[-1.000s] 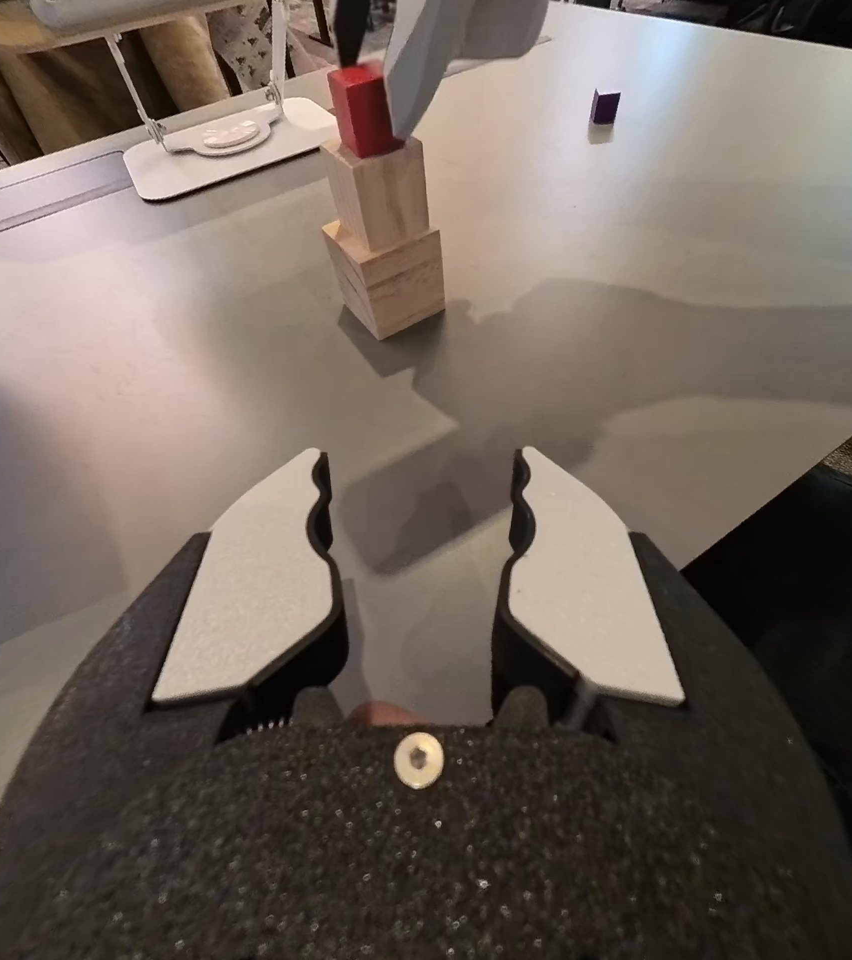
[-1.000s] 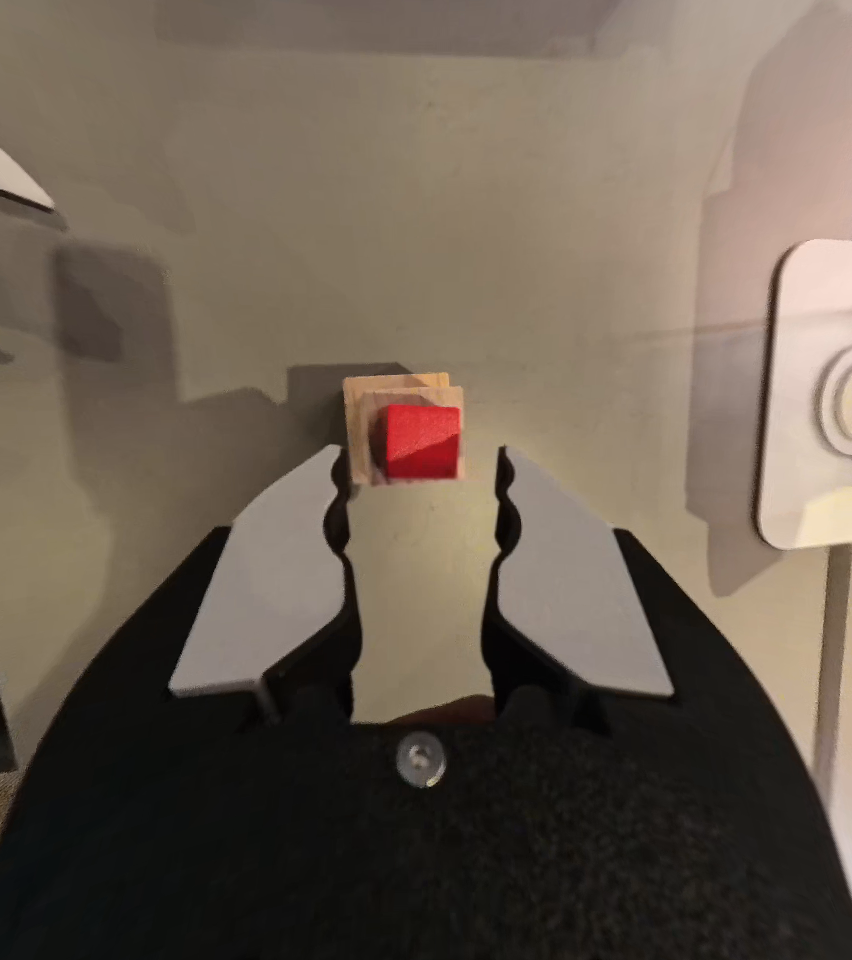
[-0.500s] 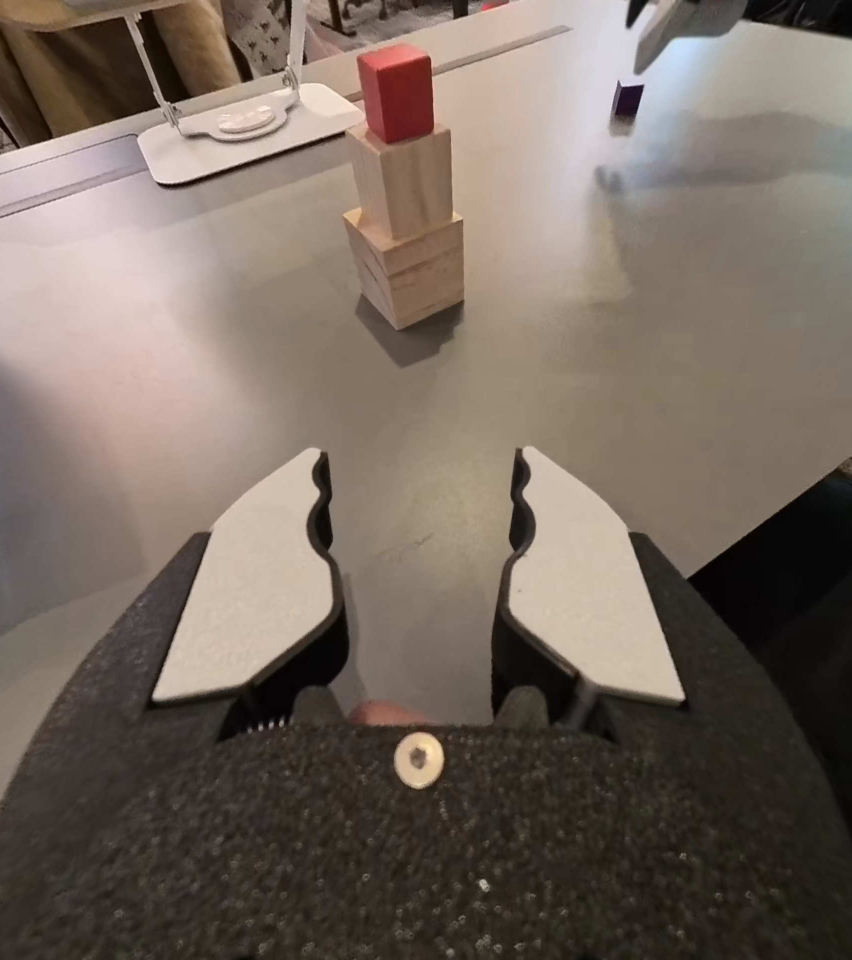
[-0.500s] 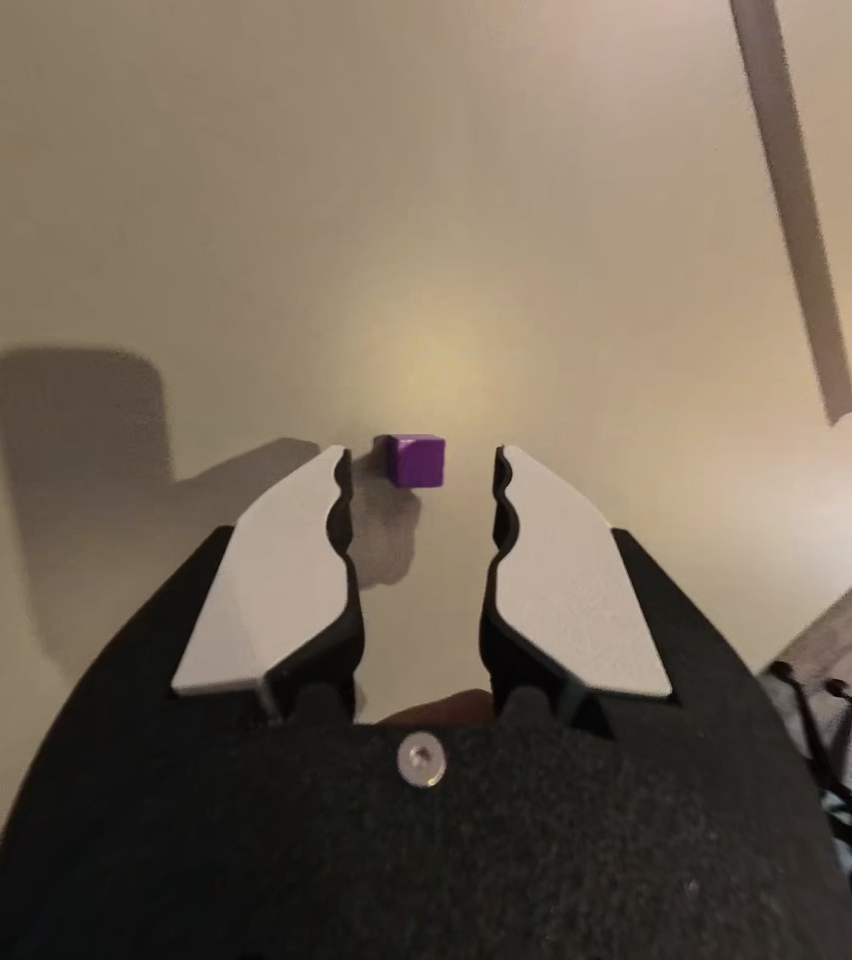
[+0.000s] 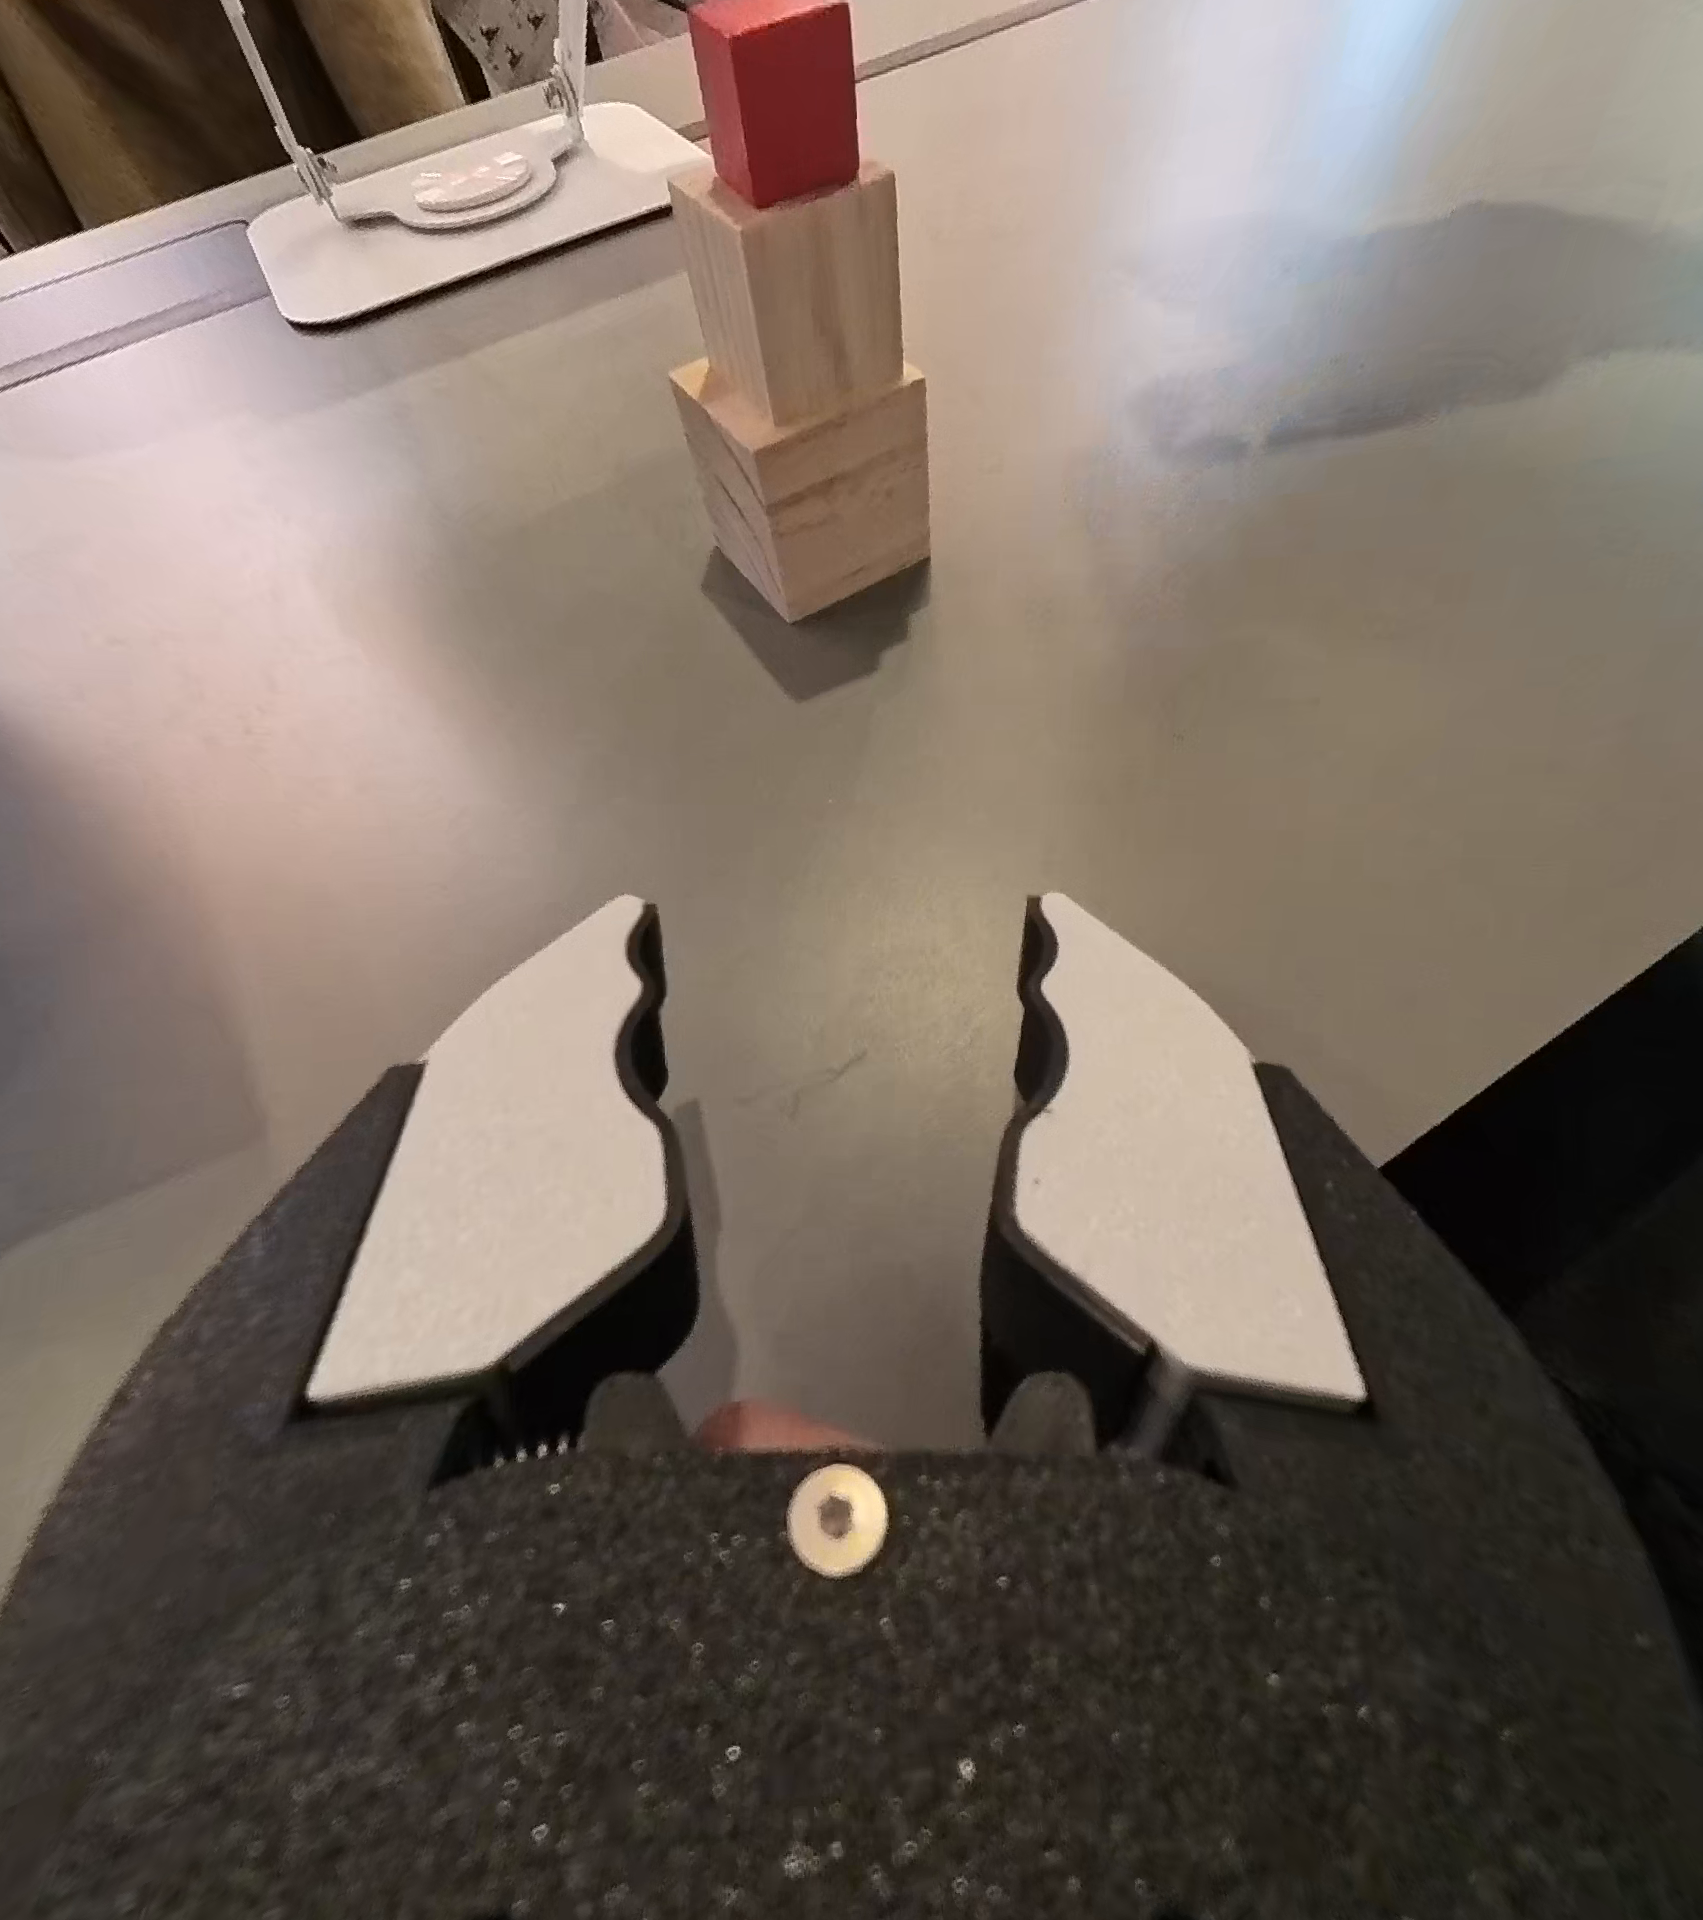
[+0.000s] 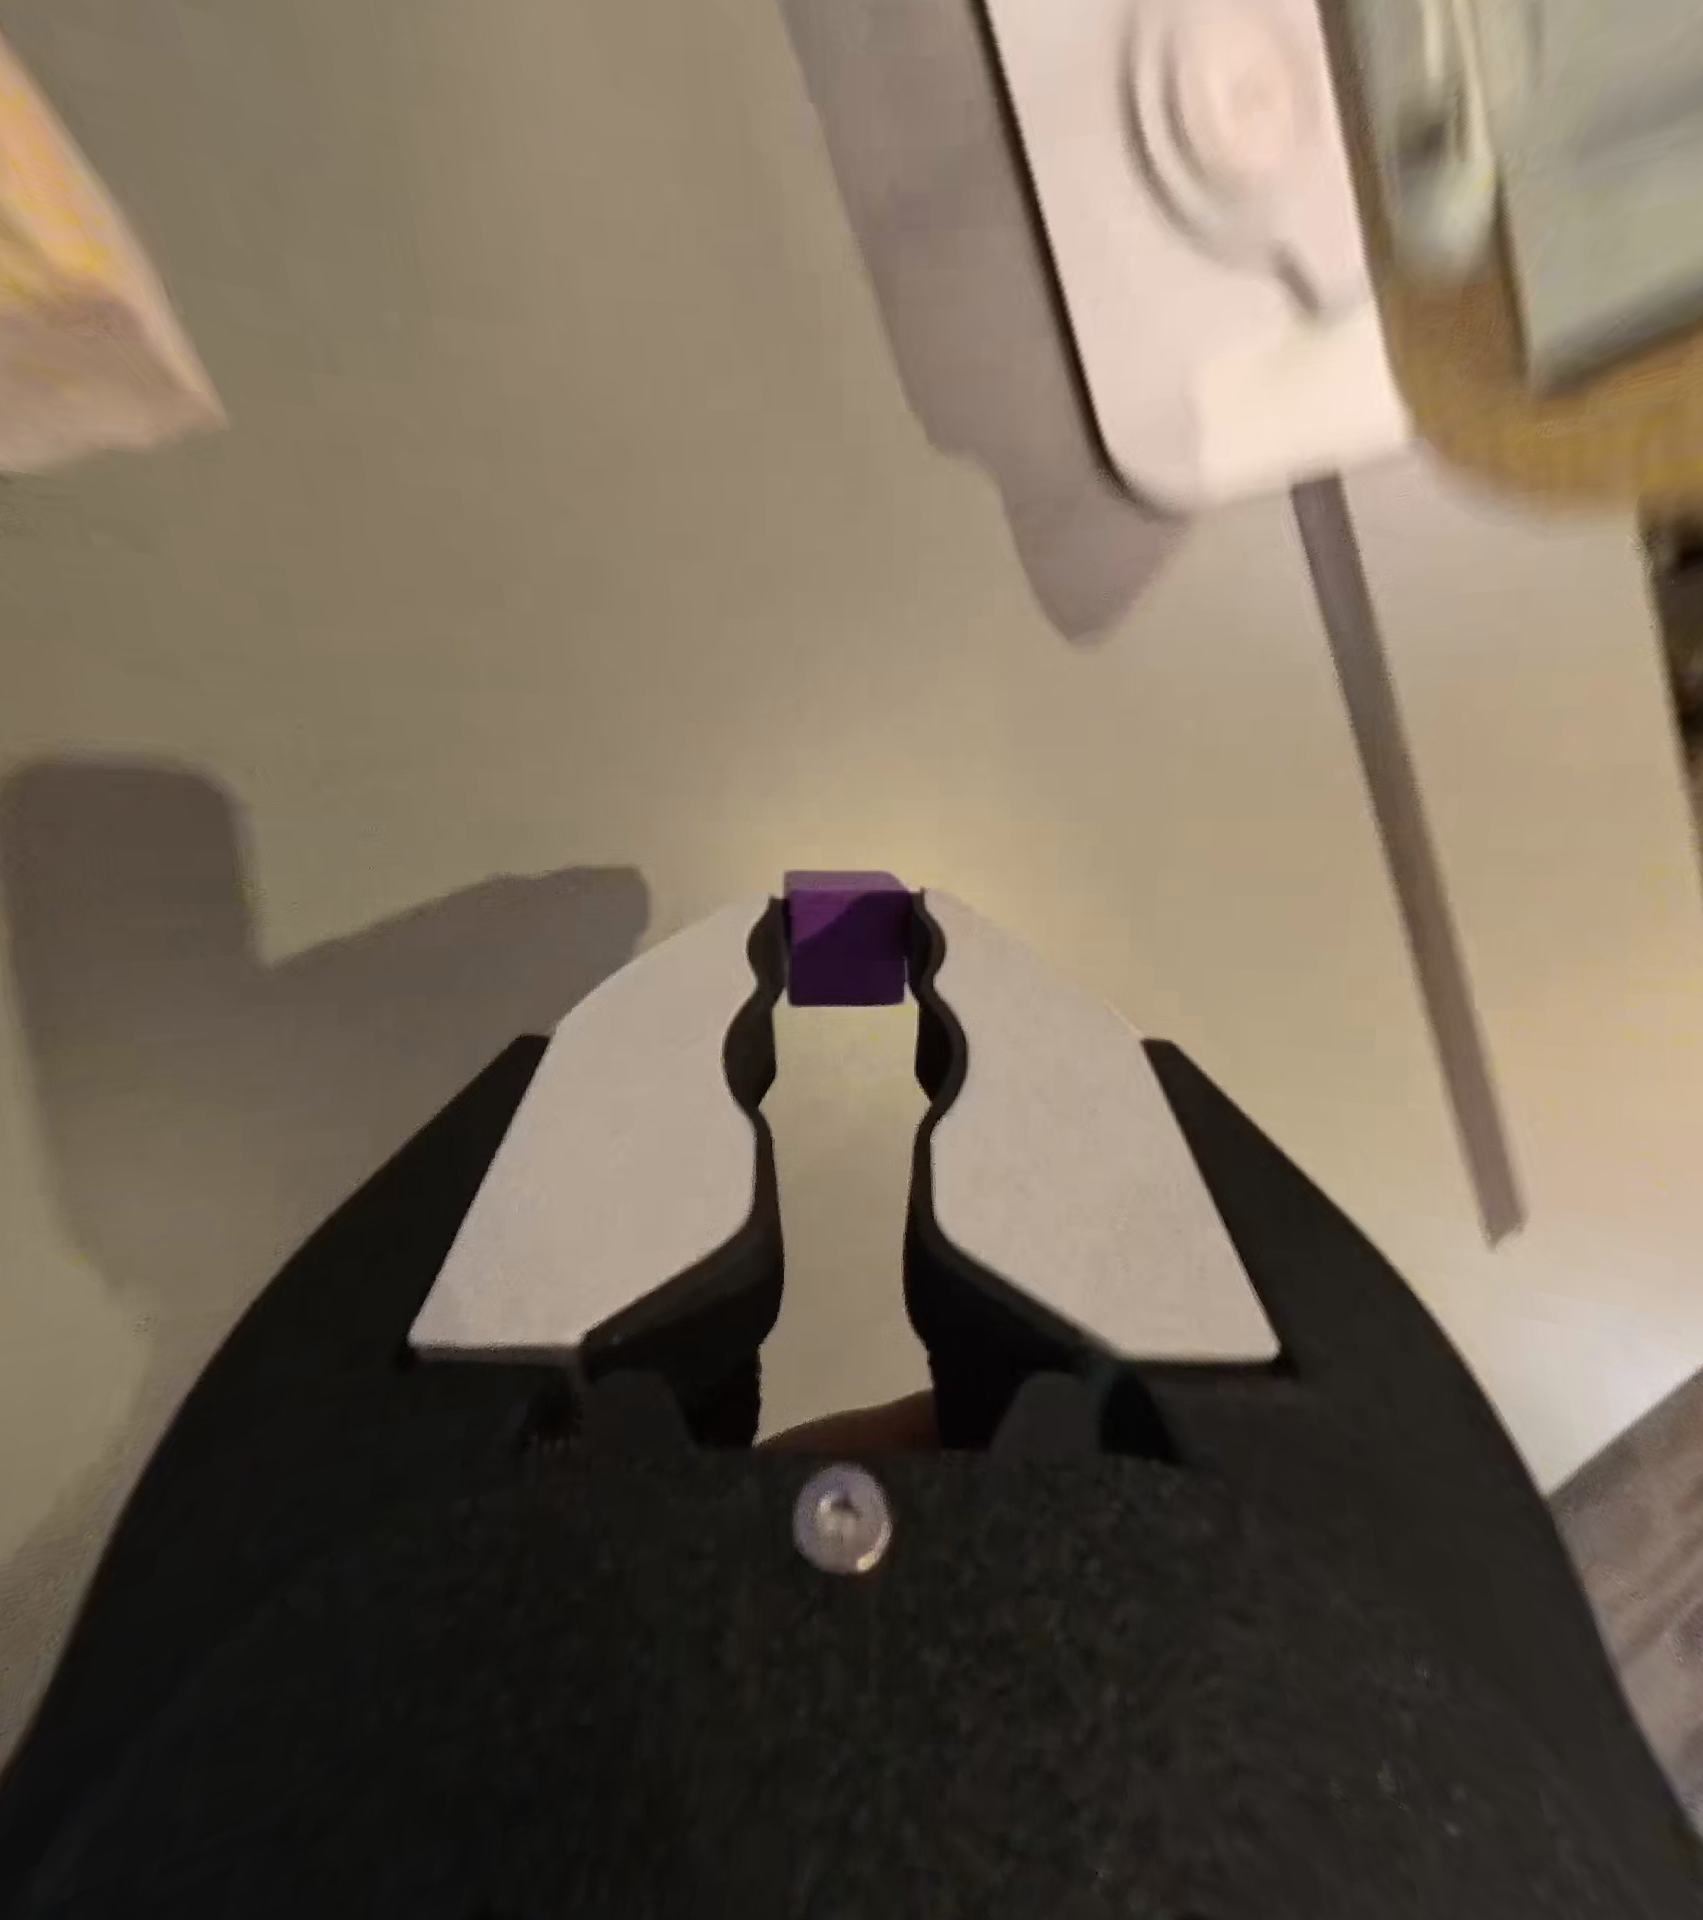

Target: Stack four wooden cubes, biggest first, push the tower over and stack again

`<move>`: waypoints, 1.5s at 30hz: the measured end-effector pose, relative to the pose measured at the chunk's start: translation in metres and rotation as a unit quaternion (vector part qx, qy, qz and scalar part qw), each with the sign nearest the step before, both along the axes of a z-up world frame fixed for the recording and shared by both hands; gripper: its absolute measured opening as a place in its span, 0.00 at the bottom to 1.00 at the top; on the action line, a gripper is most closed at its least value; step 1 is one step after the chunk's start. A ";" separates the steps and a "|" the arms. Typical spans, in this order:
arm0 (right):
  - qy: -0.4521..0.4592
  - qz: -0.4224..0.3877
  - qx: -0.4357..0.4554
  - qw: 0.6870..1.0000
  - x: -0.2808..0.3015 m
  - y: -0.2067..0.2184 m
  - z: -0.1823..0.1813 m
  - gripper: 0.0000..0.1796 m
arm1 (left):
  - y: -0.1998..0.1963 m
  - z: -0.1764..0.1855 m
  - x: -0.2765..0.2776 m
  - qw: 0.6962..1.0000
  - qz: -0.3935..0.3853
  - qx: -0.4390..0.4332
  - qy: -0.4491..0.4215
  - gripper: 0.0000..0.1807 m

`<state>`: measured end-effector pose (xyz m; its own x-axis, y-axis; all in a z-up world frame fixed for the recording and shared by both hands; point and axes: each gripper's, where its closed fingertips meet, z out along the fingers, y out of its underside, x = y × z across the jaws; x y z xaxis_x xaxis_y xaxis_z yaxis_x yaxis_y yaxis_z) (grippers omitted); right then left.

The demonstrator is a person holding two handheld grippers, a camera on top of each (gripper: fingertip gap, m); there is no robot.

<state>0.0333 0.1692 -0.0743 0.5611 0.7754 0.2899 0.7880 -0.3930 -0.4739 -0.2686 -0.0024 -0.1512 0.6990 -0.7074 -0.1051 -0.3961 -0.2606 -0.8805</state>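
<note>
Between the right tongs [image 6: 845,940], closed on it, sits the purple cube [image 6: 844,953]; the fourth step is in hand, and next it must go gently onto the red cube [image 5: 782,99], while the left tongs [image 5: 839,971] hang open and empty.

Three cubes stacked on the surface [image 5: 1242,727]: largest cube [image 5: 816,499] at the bottom, middle cube [image 5: 795,291] on it, smaller cube [image 5: 779,99] on top. Ahead of the left gripper [image 5: 842,997], well apart, jaws spread over bare surface. Behind and left of the stack, a flat stand base [image 5: 452,223] near the far edge. Smallest cube [image 6: 844,953] between the tips of the right gripper [image 6: 844,935], touching both, clear of the stack.
</note>
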 end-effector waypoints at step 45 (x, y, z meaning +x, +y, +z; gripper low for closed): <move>0.236 -0.137 0.207 0.940 -0.125 -0.132 0.016 0.24 | 0.012 0.018 -0.014 0.998 0.037 0.020 -0.039 0.36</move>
